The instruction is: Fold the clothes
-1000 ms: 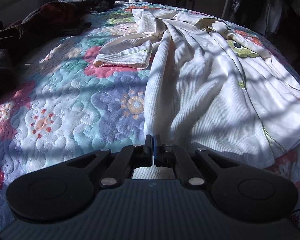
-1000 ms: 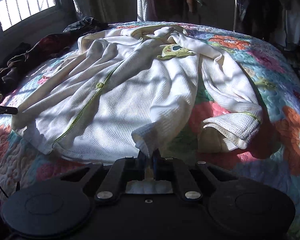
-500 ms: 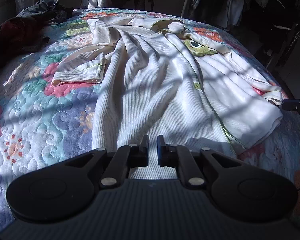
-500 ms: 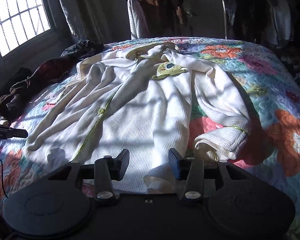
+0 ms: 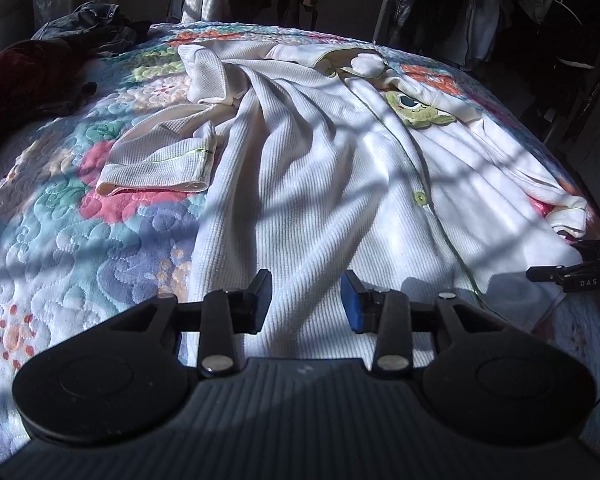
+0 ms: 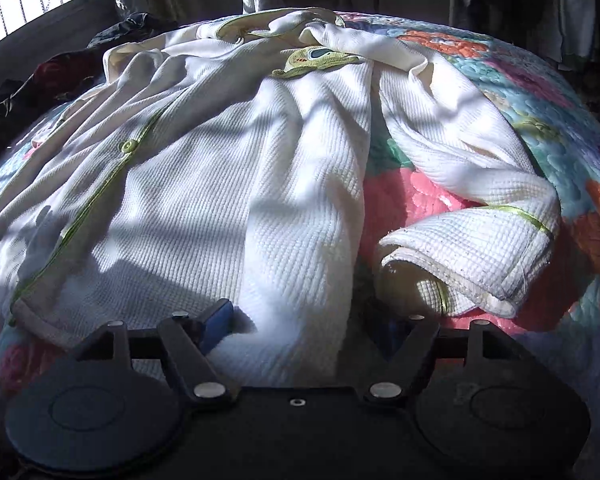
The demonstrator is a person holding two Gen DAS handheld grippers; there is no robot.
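Robe (image 5: 320, 184) hem between both spread claws, quilt (image 5: 80, 240) bare alongside

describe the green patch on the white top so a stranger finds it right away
Start at the floral quilt, where a white waffle-knit top lies spread out. Near its collar sits a green cartoon-face patch, the only appliqué; the nearby green button is small, round and plain.

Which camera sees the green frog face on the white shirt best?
The left wrist view: the green frog face patch lies facing it, dark eye visible. The right wrist view shows it farther off and flattened.
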